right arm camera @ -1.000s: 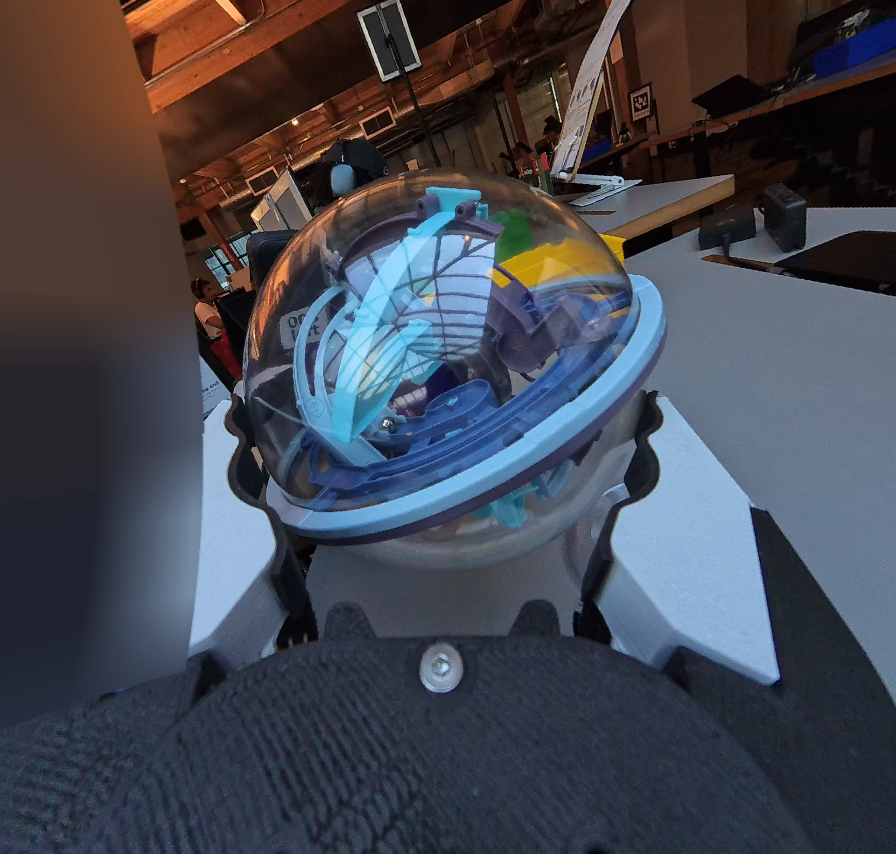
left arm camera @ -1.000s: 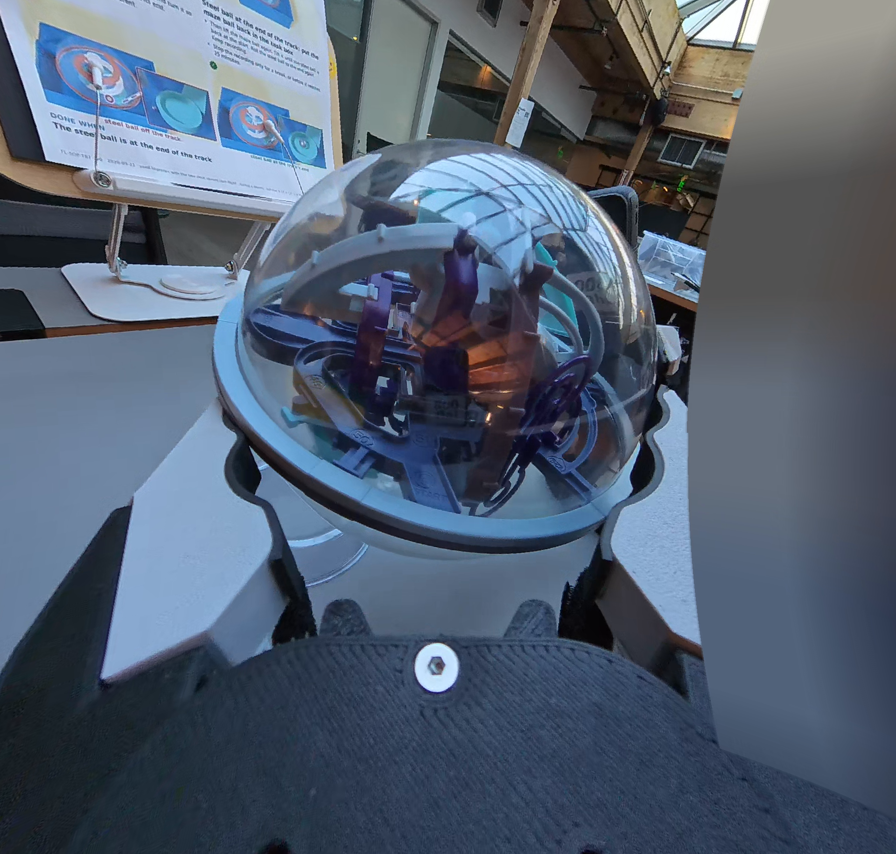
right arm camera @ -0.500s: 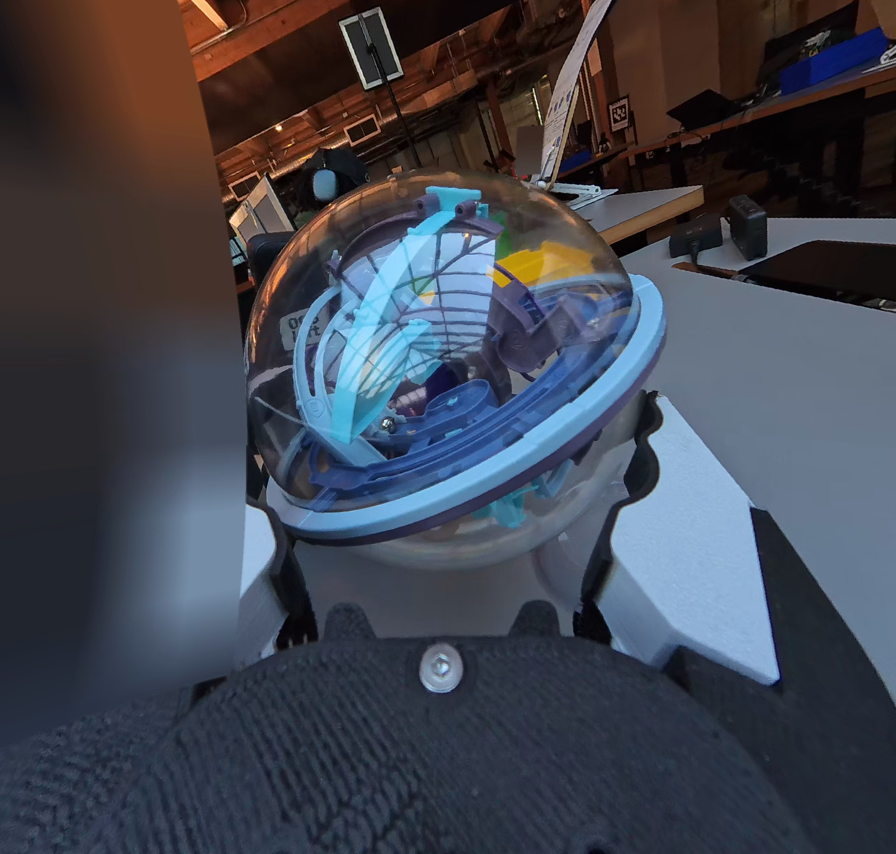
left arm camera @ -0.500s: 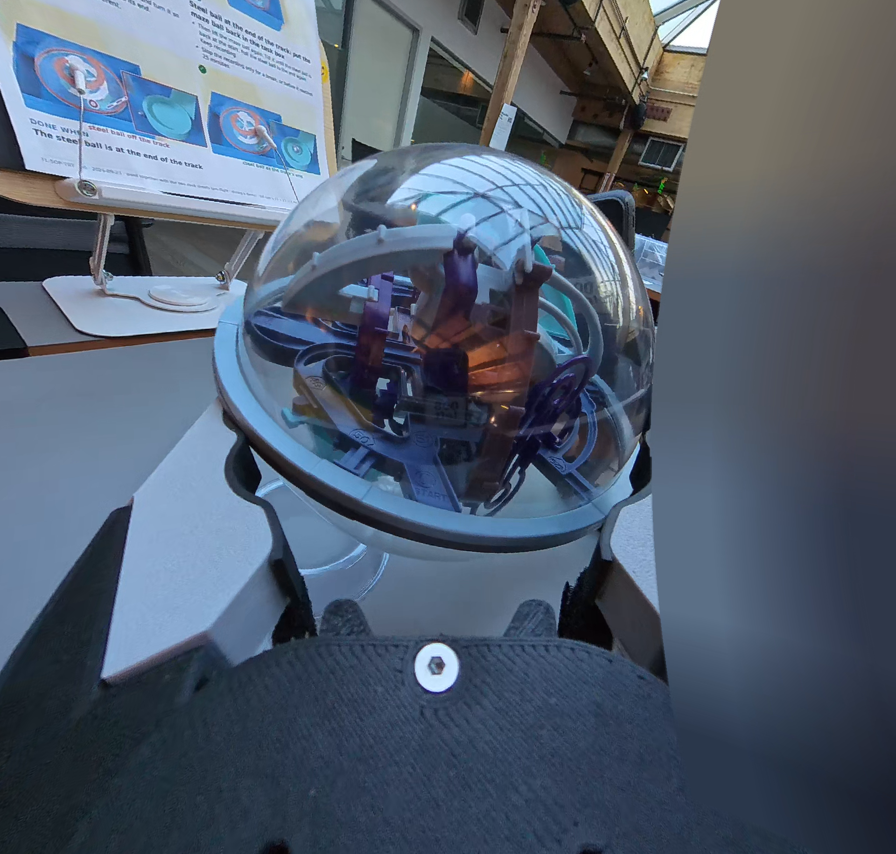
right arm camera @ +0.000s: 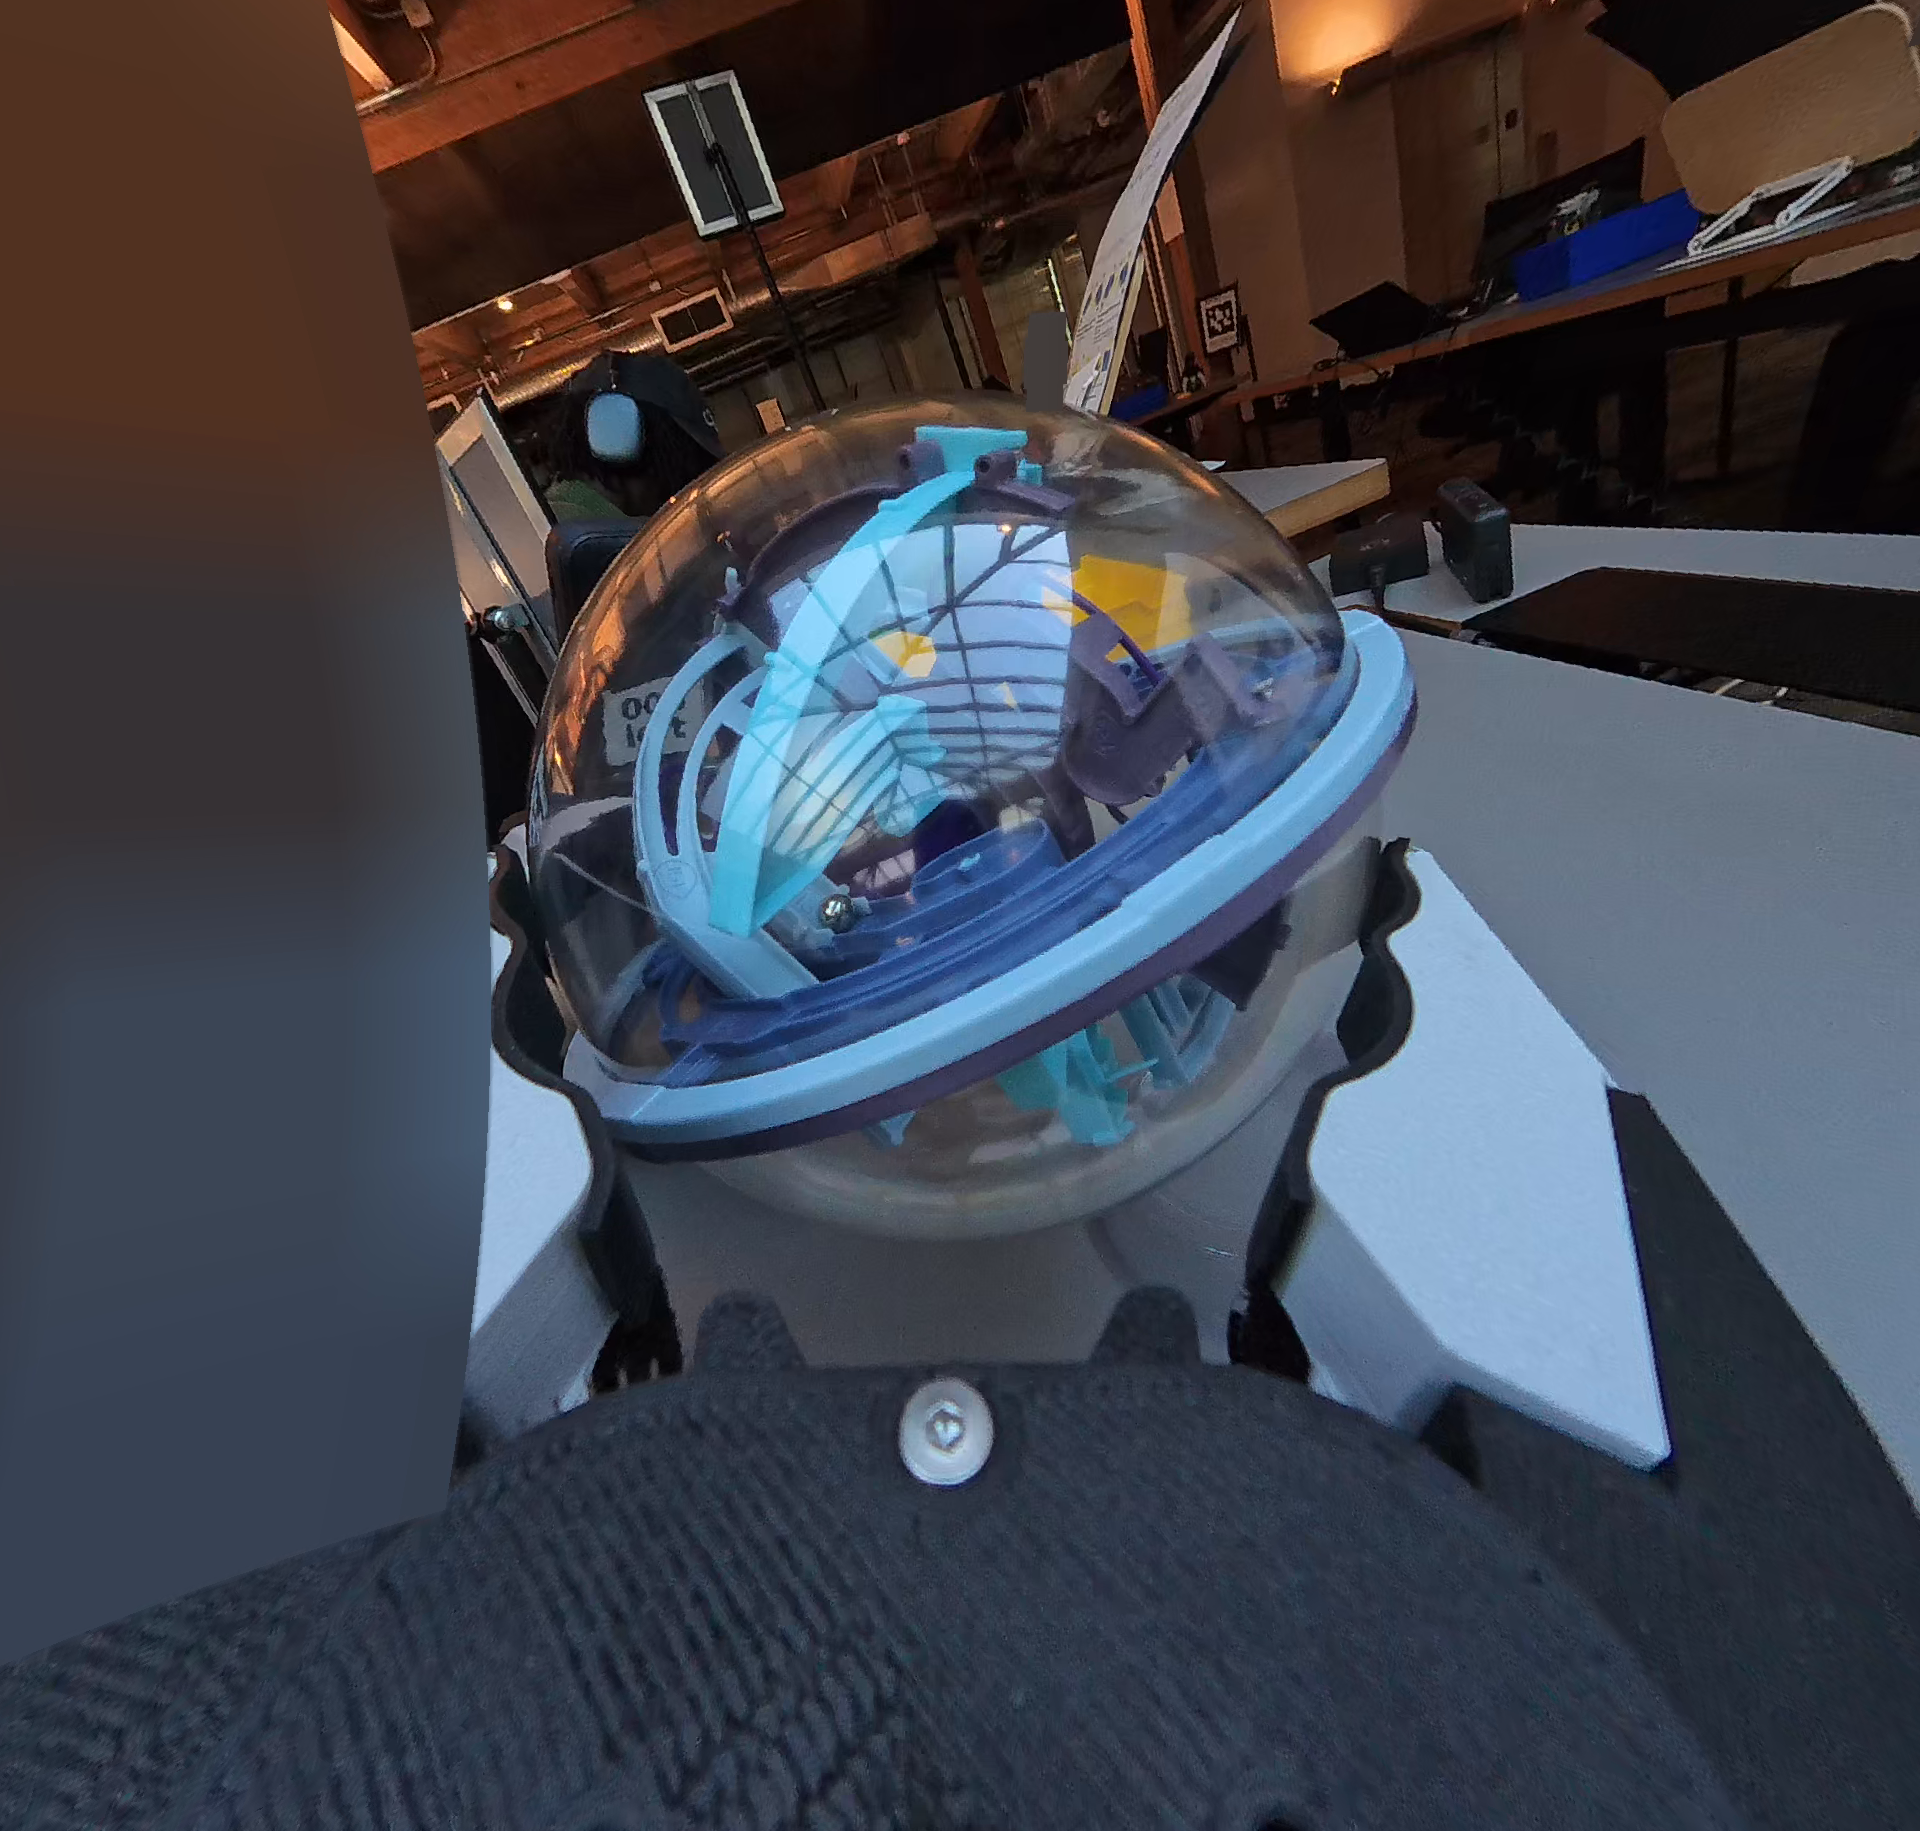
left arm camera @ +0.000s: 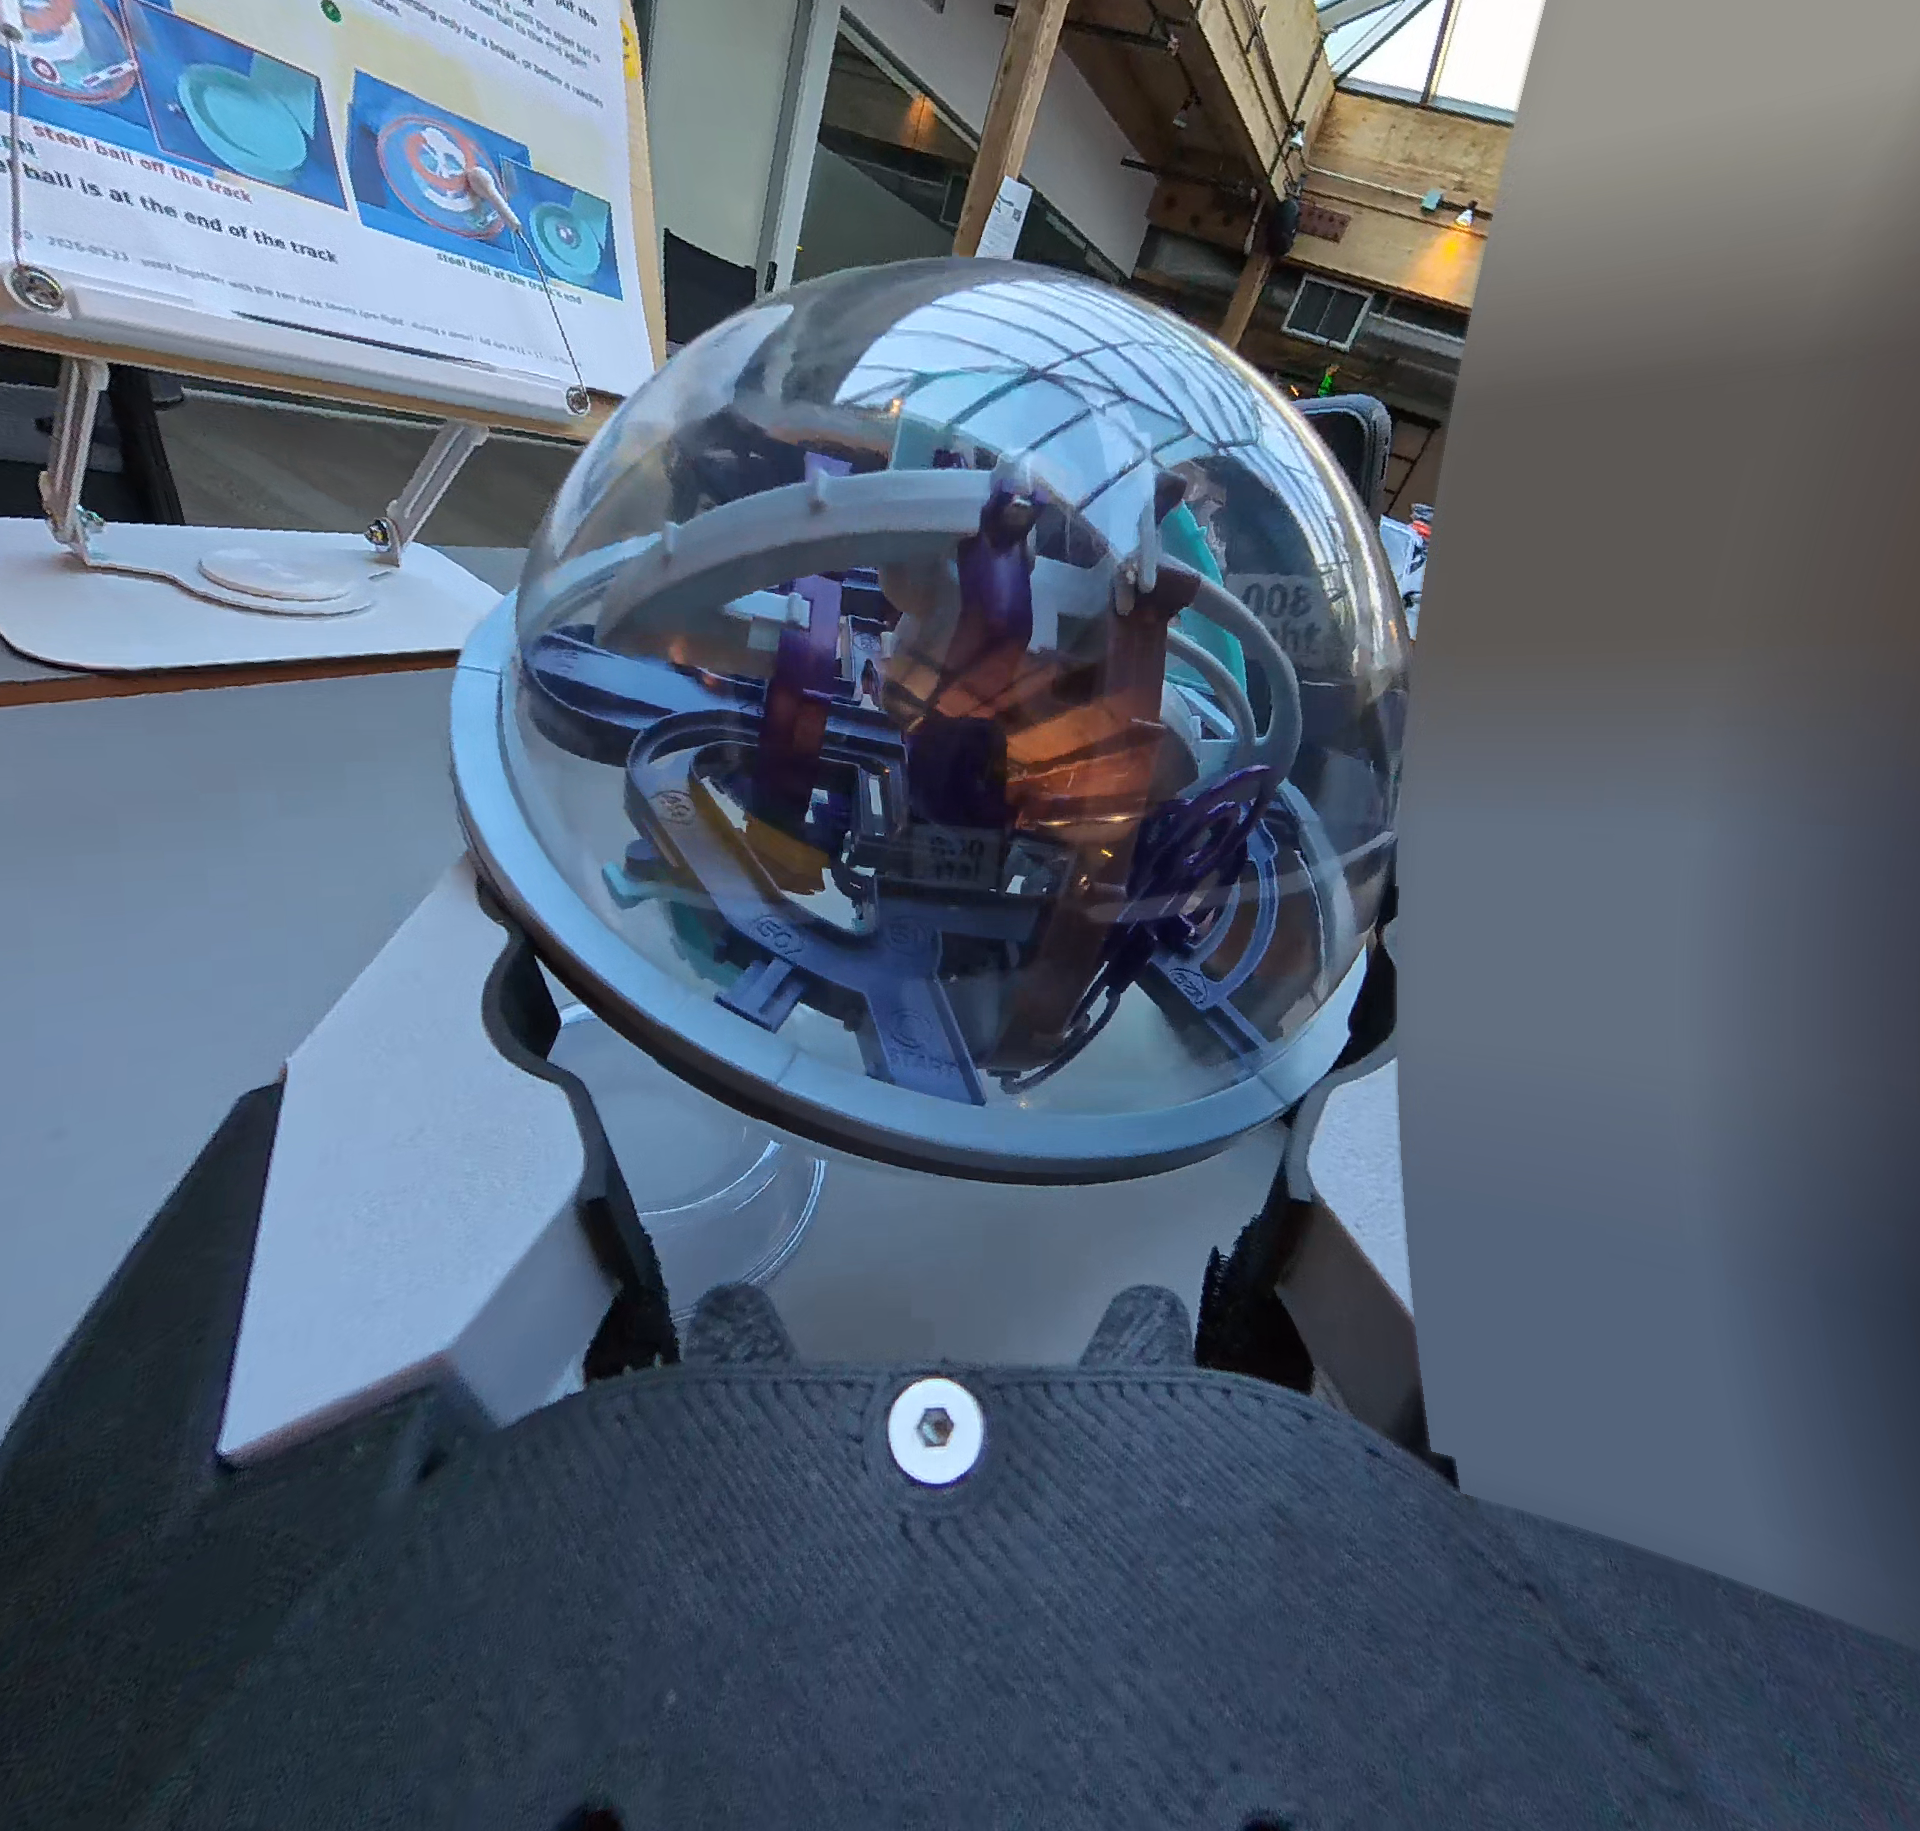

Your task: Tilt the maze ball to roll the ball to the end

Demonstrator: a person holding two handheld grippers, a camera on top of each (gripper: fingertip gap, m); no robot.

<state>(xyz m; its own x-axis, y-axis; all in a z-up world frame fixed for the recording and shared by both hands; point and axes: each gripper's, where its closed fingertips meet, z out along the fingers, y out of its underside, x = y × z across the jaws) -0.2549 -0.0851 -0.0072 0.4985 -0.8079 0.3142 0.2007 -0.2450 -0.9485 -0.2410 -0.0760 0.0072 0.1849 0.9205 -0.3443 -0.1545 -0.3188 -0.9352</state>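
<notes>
Nearest in each wrist view is the dark ribbed body of the tool itself, with a bright screw head at its centre line. Ahead of that, the left gripper has its two white fingers spread wide and pressed against the lower flanks of the maze ball, one on either side, the dark pad edges cupping the sphere just under its pale equatorial ring. The right gripper grips the maze ball in the same manner from the opposite side. Judgement: two opposed grips let the sphere be rolled in any direction without slipping, which the tilting work requires. The ring sits canted in both views, so the sphere is held off level, presumably to bias the run of the track. Inside, just beyond the right gripper's fingertips, the small steel ball rests on a dark blue track at the foot of a light blue ramp; how far that lies from the end cannot be judged from here. A clear round stand lies on the grey table below the left fingers. Farther off, an instruction sheet stands on an easel beyond the left gripper.
</notes>
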